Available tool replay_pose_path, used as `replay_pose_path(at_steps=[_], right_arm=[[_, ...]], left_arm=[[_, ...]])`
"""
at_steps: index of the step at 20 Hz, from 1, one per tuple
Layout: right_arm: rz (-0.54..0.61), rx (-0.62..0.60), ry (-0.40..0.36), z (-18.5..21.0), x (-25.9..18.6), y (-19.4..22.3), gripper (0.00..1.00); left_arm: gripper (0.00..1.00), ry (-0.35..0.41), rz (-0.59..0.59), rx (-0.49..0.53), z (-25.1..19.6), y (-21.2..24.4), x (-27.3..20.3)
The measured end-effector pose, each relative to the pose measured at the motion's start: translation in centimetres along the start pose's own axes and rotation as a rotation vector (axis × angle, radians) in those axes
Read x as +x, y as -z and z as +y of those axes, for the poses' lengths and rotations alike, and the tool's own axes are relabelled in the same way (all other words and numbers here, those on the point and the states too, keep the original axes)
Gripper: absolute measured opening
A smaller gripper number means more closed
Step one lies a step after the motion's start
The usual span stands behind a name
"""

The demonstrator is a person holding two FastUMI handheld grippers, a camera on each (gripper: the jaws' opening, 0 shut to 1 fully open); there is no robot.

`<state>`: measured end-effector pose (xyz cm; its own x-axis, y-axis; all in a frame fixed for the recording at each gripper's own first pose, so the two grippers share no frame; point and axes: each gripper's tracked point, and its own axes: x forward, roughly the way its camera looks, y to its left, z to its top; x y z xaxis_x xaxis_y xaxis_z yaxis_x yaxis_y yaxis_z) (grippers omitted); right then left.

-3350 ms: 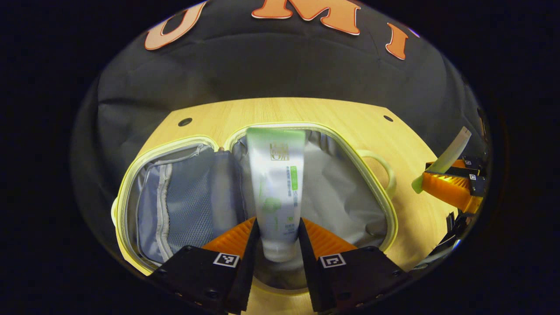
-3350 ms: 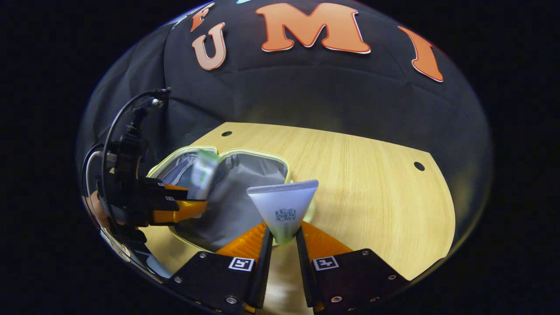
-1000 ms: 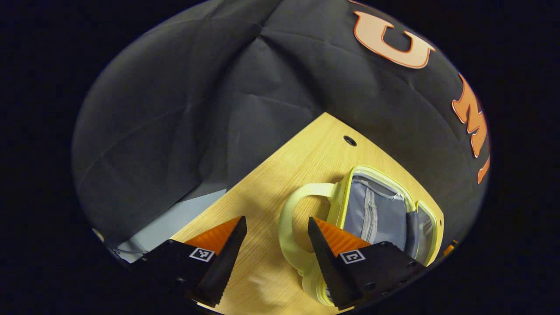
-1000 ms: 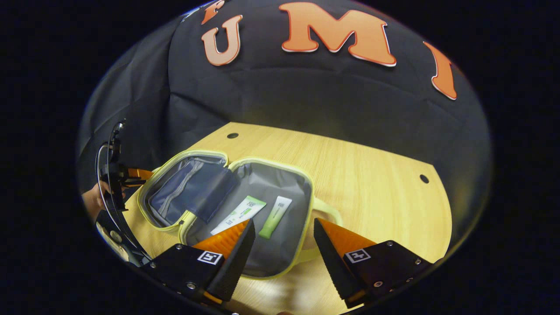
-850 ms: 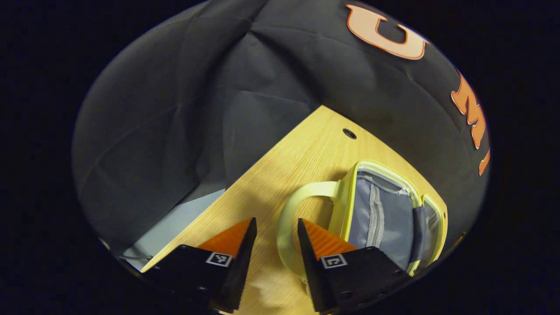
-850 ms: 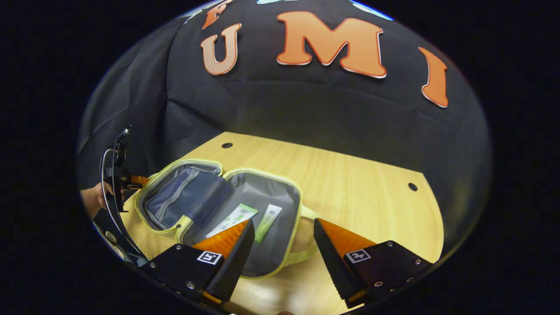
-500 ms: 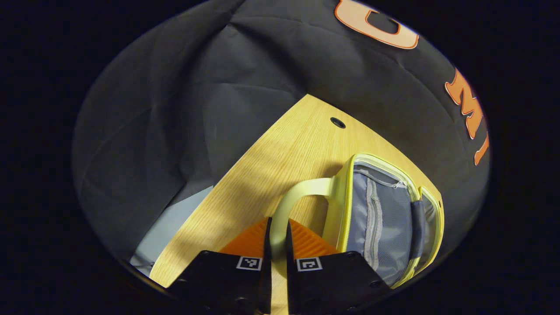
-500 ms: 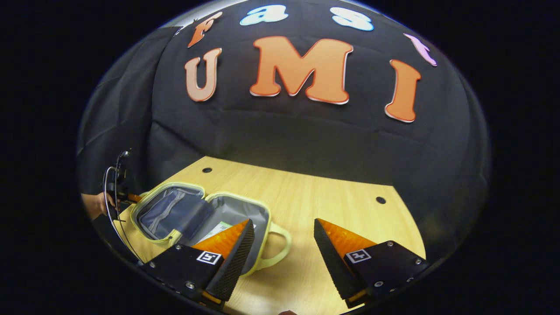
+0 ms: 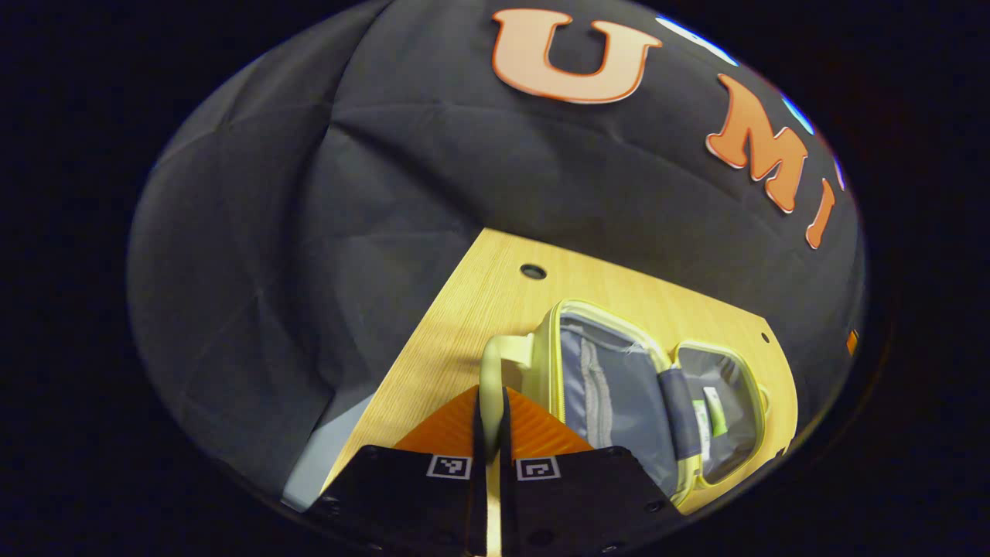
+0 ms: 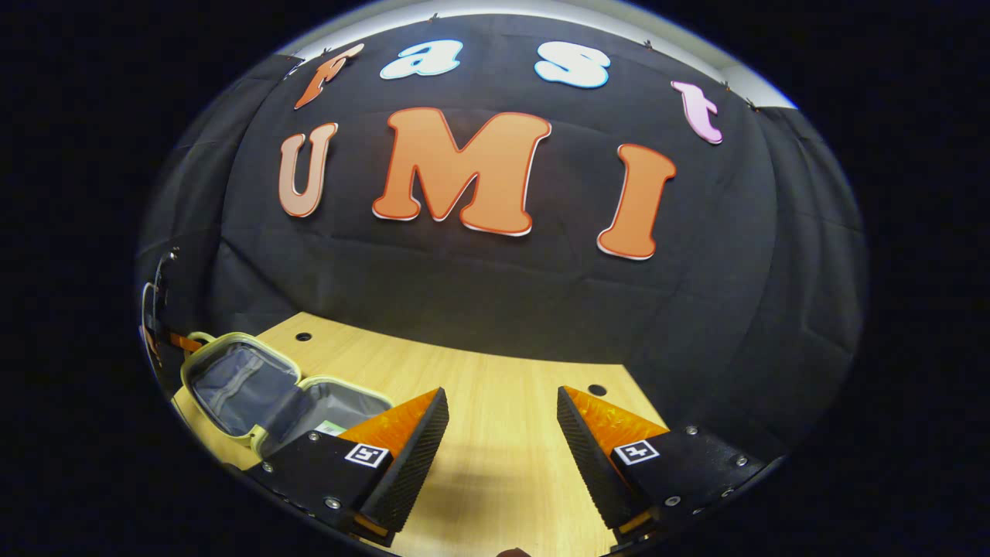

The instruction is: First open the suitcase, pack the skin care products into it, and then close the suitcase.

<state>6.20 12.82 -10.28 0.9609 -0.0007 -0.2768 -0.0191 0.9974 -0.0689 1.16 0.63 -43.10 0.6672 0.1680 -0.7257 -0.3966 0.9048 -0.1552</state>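
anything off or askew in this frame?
Nothing stands out. The suitcase lies open on the table, two tubes inside its far half. Left gripper pinches the near handle; right gripper hangs open.

- A bench [image 10: 495, 402] with a pale, light-wood grain top runs across the lower part of both views.
- Small dark round holes [image 9: 533, 271] are set into the bench top near its far edge (another hole [image 10: 596, 390] shows in the right gripper view).
- A black cloth wall [image 10: 479, 278] hangs behind the bench, creased and gently folded.
- A pale strip [image 10: 742, 77] runs above the cloth's top edge.
- A grey patch of floor [image 9: 313, 464] lies beyond the bench's left edge.
- Warm light falls on the wood; the cloth stays dim.
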Motion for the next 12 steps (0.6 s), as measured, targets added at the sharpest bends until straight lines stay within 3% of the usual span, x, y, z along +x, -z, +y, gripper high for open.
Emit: replay_pose_path(at_steps=[7, 12], right_arm=[[-0.174, -0.090, 0.068, -3.0, -0.9, -3.8, 0.91], [-0.203, -0.106, 0.009, -3.1, -0.9, -4.4, 0.91]], left_arm=[[0.06, 0.035, -0.080, 0.030, -5.4, -4.7, -3.5], [0.07, 0.108, -0.192, 0.078, -13.5, -9.1, -6.6]])
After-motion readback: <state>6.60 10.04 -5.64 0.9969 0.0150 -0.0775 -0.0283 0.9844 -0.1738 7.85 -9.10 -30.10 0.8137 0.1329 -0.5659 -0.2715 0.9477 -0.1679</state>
